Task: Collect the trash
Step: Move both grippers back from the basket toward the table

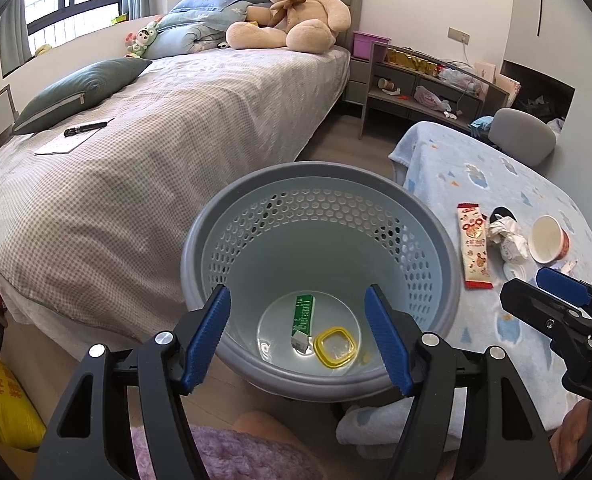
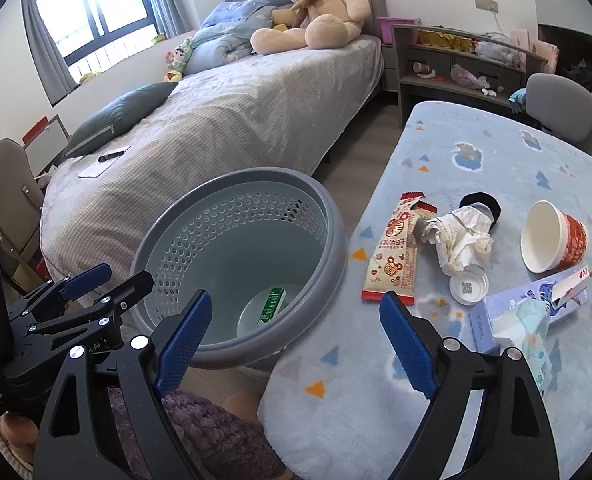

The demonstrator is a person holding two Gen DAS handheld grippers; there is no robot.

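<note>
A grey perforated waste basket [image 1: 448, 264] [image 2: 336, 240] stands on the floor between the bed and the table. Inside lie a green carton [image 1: 304, 316] [image 2: 272, 305] and a yellow ring lid [image 1: 334, 347]. My left gripper [image 1: 298, 338] is open and empty above the basket's near rim. My right gripper [image 2: 296, 346] is open and empty over the table's near edge. On the blue blanket-covered table lie a red-white snack wrapper [image 2: 396, 256] [image 1: 474, 248], crumpled paper [image 2: 458, 240] [image 1: 508, 236], a paper cup [image 2: 552, 236] [image 1: 548, 240] on its side, a white lid [image 2: 469, 286] and a tissue box [image 2: 536, 312].
A bed [image 1: 176, 128] with a teddy bear [image 1: 296, 4], a cushion [image 1: 80, 92] and a notepad with a pen [image 1: 84, 128] lies left of the basket. A grey shelf [image 1: 428, 88] and a chair [image 1: 522, 136] stand at the back. A yellow bag [image 1: 4, 400] sits at the lower left.
</note>
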